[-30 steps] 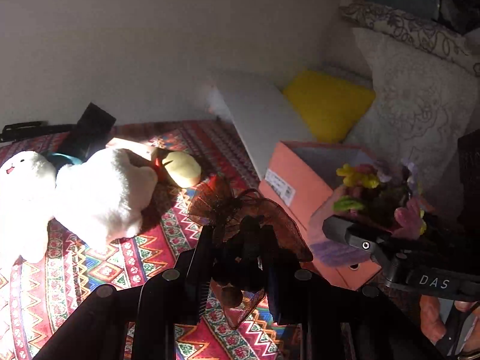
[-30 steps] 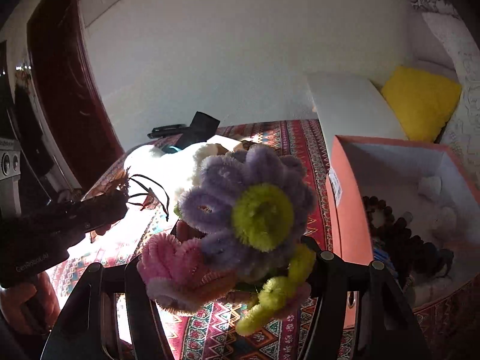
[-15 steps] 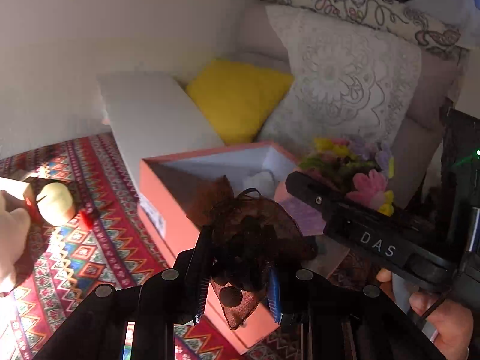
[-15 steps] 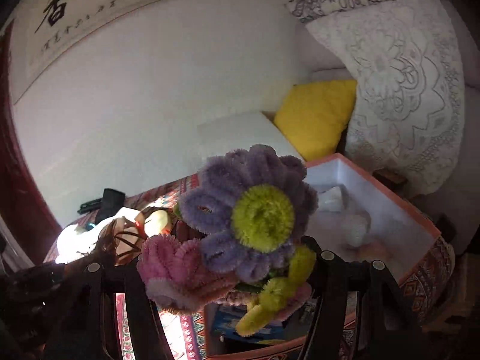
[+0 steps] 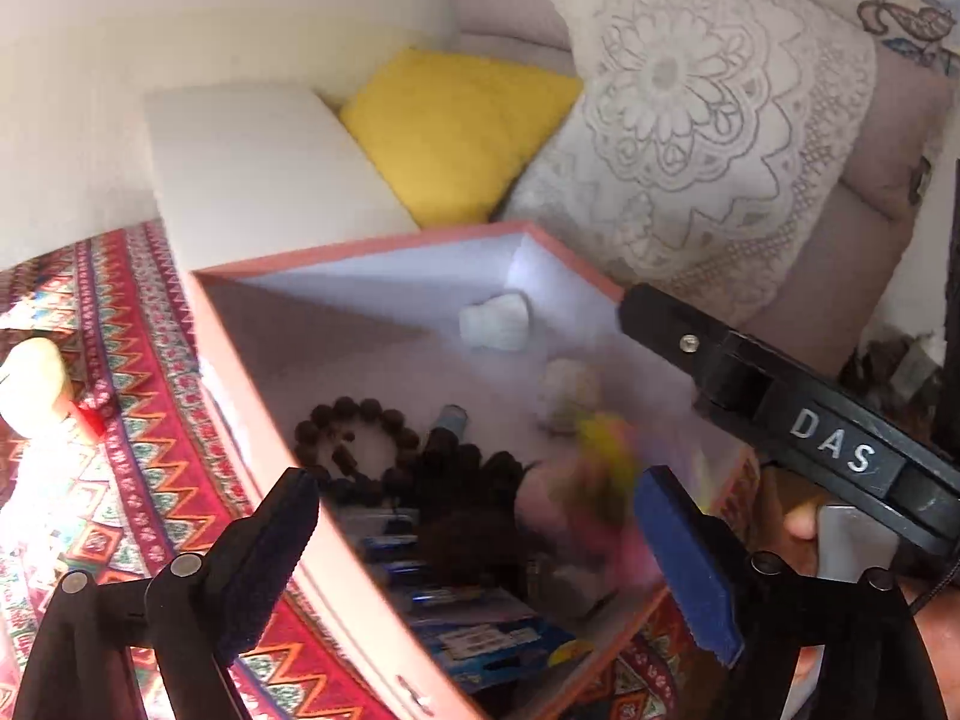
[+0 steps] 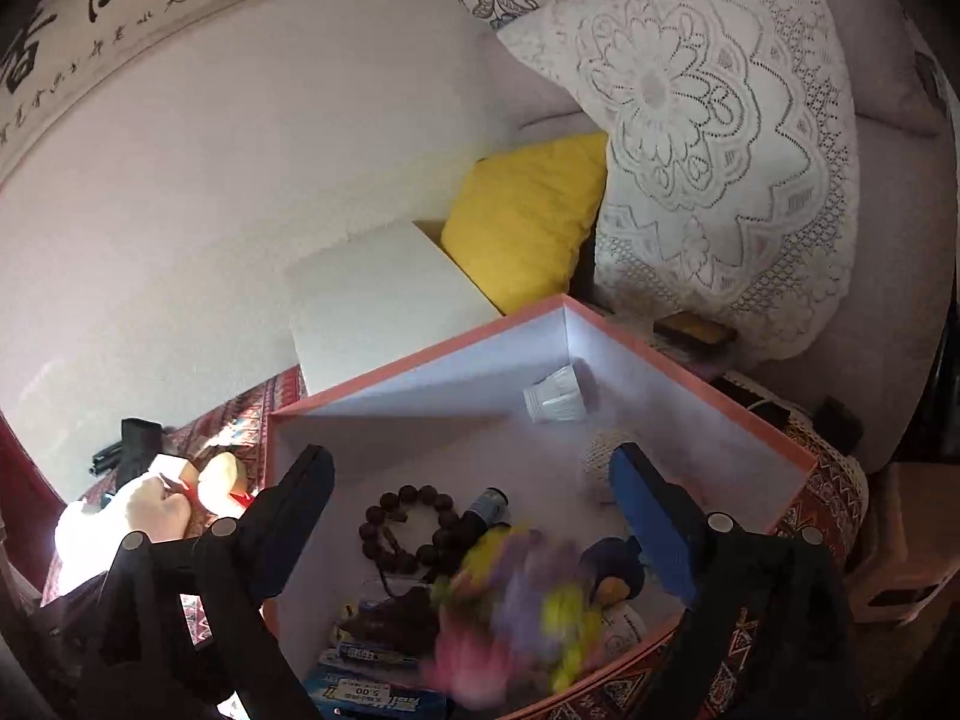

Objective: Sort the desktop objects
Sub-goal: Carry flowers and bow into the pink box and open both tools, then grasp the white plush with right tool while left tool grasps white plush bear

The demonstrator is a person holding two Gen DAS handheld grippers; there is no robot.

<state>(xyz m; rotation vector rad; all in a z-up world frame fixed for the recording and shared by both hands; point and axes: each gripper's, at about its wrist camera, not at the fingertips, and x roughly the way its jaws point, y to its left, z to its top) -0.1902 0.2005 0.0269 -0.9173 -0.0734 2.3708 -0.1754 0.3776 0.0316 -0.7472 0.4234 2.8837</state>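
Pipe-cleaner flowers (image 6: 516, 606) blurred inside pink box (image 6: 690, 372), below both grippers' wide, empty jaws

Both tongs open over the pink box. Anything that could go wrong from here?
1. The fuzzy flower bunch is motion-blurred in the pink box, so it may not have settled; it might roll onto the bead bracelet.
2. The left tongs and right tongs hang close together over the box, and the right one crosses the left wrist view, so they might bump on withdrawal.
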